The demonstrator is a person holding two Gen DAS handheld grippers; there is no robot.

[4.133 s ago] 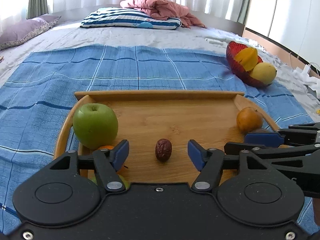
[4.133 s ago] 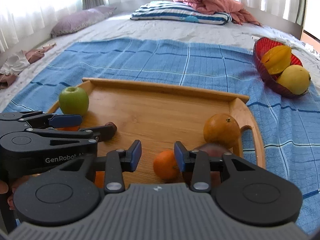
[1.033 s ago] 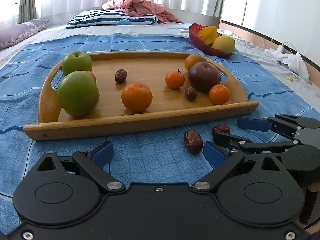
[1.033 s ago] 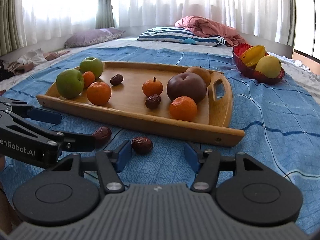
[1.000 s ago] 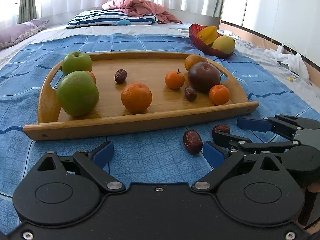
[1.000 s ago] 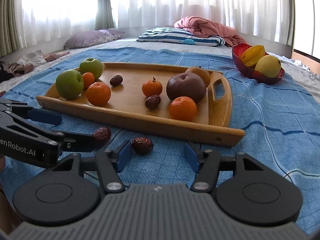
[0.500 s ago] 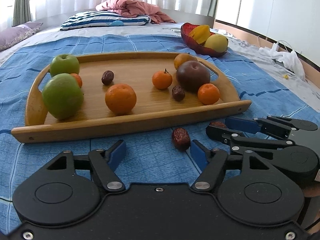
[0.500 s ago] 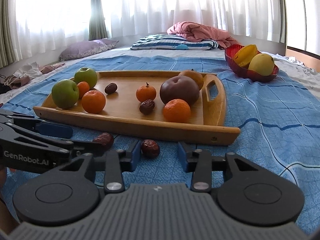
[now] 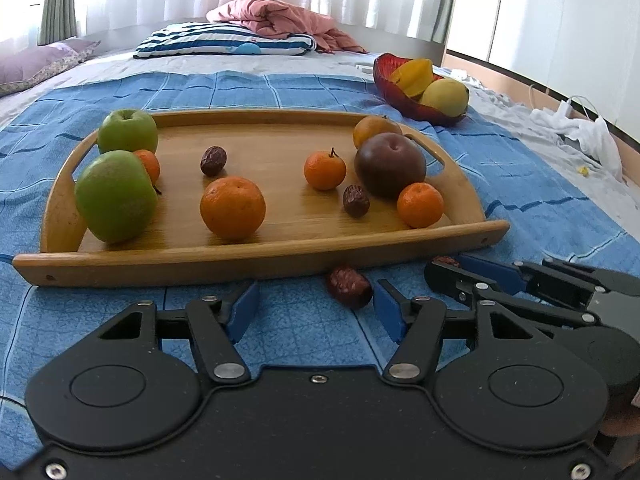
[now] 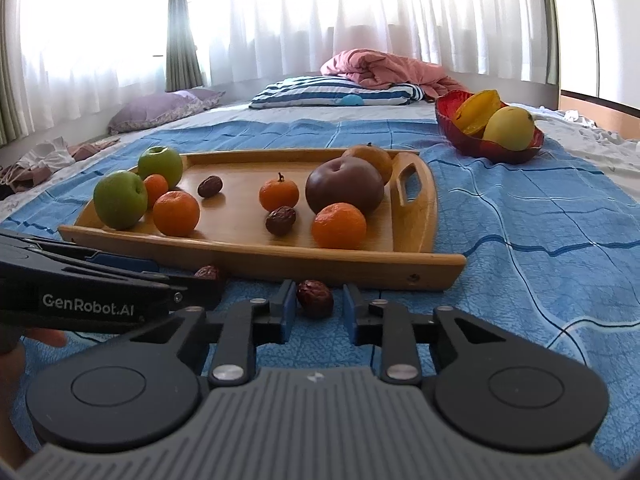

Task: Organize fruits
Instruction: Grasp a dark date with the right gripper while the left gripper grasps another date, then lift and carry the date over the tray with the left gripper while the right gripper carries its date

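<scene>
Nearest: left gripper (image 9: pixel 316 312), blue pads closing, one wrinkled dark-red date (image 9: pixel 349 287) between, untouched. Right gripper (image 10: pixel 316 312), narrow and closing around second wrinkled dark-red date (image 10: pixel 315 293); contact not discernible. Both dates on blue checked blanket (image 9: pixel 520 184). At 12 o'clock: curved wooden tray (image 9: pixel 256 260) of fruit. At 1 o'clock: red glass bowl (image 9: pixel 404 98).

wooden tray (image 9: pixel 256 258) rim walling the front, open blue blanket (image 10: pixel 540 280) right, crowded tray middle

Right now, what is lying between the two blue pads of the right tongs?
A dried red date on the blue blanket, as the right wrist view shows; the closing right tongs are not yet pressing it.
</scene>
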